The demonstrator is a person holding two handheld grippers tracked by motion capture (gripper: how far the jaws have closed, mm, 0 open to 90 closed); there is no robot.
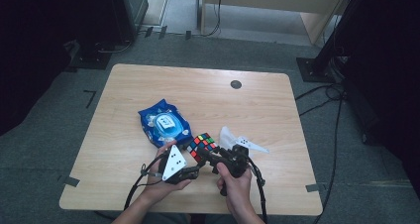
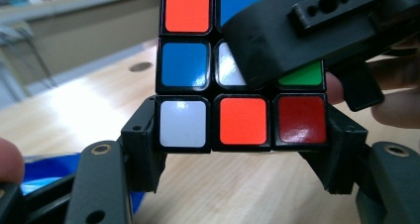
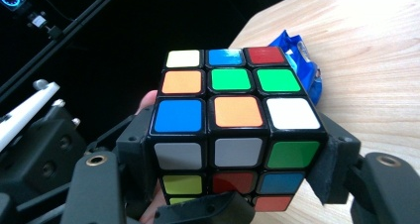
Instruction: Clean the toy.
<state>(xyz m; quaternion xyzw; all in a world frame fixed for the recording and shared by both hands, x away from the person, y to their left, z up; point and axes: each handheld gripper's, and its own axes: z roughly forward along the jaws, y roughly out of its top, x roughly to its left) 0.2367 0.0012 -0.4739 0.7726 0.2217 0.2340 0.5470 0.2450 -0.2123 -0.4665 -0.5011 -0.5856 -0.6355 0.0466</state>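
Note:
A scrambled Rubik's cube point(image 1: 202, 147) is held just above the wooden table point(image 1: 148, 85), near its front edge. My left gripper point(image 1: 194, 160), with a grey three-cornered plate on top, comes at the cube from the left. In the left gripper view its jaws clamp the cube's point(image 2: 242, 80) bottom row from both sides, gripper point(image 2: 242, 135). My right gripper point(image 1: 210, 157) reaches in from the right. In the right gripper view its pads press on the two sides of the cube point(image 3: 233, 120), gripper point(image 3: 237, 147). One of the right gripper's black fingers point(image 2: 307, 30) crosses the cube's upper right.
A blue wipes pack point(image 1: 164, 123) lies just behind the left hand. A white crumpled sheet point(image 1: 242, 141) lies right of the cube. A round cable hole point(image 1: 236, 84) sits at the table's far side. Dark stands and cables ring the table.

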